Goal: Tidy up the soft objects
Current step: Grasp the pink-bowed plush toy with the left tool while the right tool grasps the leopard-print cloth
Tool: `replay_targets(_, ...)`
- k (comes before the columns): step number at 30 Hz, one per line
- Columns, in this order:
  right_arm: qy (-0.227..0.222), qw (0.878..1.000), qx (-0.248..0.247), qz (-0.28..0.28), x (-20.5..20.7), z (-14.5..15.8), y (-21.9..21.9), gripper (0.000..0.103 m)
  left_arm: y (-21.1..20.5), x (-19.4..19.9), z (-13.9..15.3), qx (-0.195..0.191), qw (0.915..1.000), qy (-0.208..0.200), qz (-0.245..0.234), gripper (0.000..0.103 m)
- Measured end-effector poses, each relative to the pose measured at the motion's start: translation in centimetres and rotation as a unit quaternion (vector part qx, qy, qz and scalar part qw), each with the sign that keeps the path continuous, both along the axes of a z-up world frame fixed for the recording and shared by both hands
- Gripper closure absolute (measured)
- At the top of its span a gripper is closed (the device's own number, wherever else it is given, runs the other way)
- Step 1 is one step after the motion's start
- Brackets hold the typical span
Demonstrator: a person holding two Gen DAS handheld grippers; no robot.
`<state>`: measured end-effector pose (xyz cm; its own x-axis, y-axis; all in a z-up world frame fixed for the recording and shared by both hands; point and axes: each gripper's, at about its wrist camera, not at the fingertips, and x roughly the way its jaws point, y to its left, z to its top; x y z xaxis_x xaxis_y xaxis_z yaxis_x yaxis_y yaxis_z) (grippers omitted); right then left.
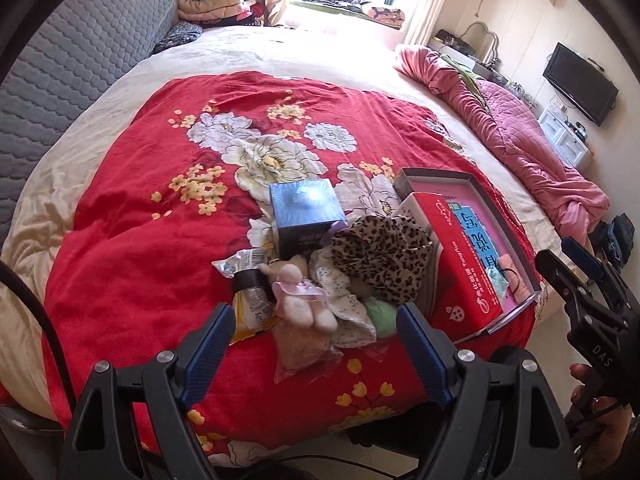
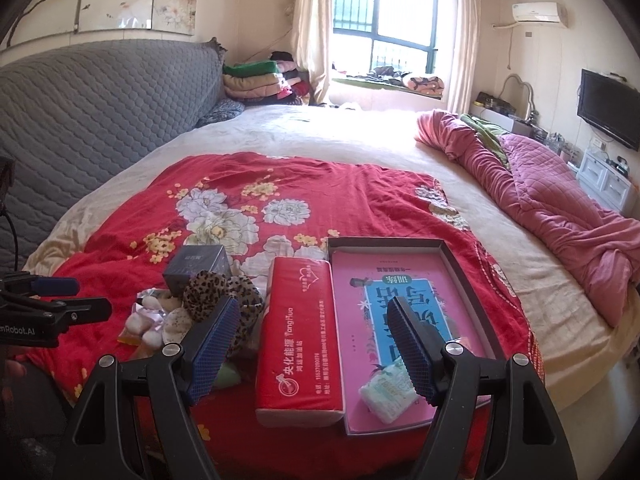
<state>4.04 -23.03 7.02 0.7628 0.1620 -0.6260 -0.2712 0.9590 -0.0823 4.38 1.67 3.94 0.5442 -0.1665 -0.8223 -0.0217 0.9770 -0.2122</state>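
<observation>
A wide bed with a cream sheet (image 2: 360,136) fills the room ahead of both grippers, backed on the left by a grey quilted headboard (image 2: 100,96). Beyond it a barred window (image 2: 384,20) with pale curtains glows, a stack of folded blankets (image 2: 256,80) sits in the far left corner, and a black flat television (image 2: 610,108) hangs on the right wall under a white air conditioner (image 2: 536,12). A crumpled pink quilt (image 2: 560,208) lies along the bed's right side.

Spread on the near part of the bed is a red floral cotton cover (image 1: 140,208), reaching under both tools. On it, just ahead and right of the left gripper (image 1: 316,320), lies a shallow grey cardboard box lid with a pink book inside (image 2: 400,272); a red tissue pack (image 2: 298,340) leans on its left edge, straight ahead between the right gripper's fingers (image 2: 416,356).

The soft things are heaped just beyond the left gripper's tips: a leopard-print fabric scrunchie (image 1: 380,256), a small pale plush toy with a pink bow (image 1: 296,292), a spotted white cloth (image 1: 344,304) and a green puff (image 1: 380,312), in front of a dark blue cube box (image 1: 306,212). A small white wrapped pad (image 2: 386,392) lies in the lid near the right gripper (image 2: 312,344).

Both grippers stand wide apart, holding nothing.
</observation>
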Motion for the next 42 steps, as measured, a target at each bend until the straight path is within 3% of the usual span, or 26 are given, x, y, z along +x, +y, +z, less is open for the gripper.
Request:
replay_targets(18,0.019,0.998,-0.018,0.056,-0.9,-2.3,3.9,0.026,2.6,-0.9,-3.7,-0.023,0.9987,0.042,0.016,0.021)
replay_targets(28,0.036,0.998,-0.018,0.055,0.3,-4.1,4.1,0.026,2.2,1.6,-5.6,-0.076,0.9959,0.049,0.000,0.022)
replay_targets(35,0.039,0.996,-0.038,0.064,1.8,-5.0,4.7,0.026,1.8,3.6,-6.9,-0.098,0.9933,0.061,-0.004,0.031)
replay_targets(39,0.042,0.992,-0.078,0.089,3.1,-5.4,6.1,0.025,1.7,4.4,-7.3,-0.107,0.9921,0.065,-0.008,0.041)
replay_targets(42,0.035,0.986,-0.115,0.111,4.2,-5.9,7.8,0.026,1.7,4.9,-7.6,-0.107,0.9921,0.065,-0.010,0.042)
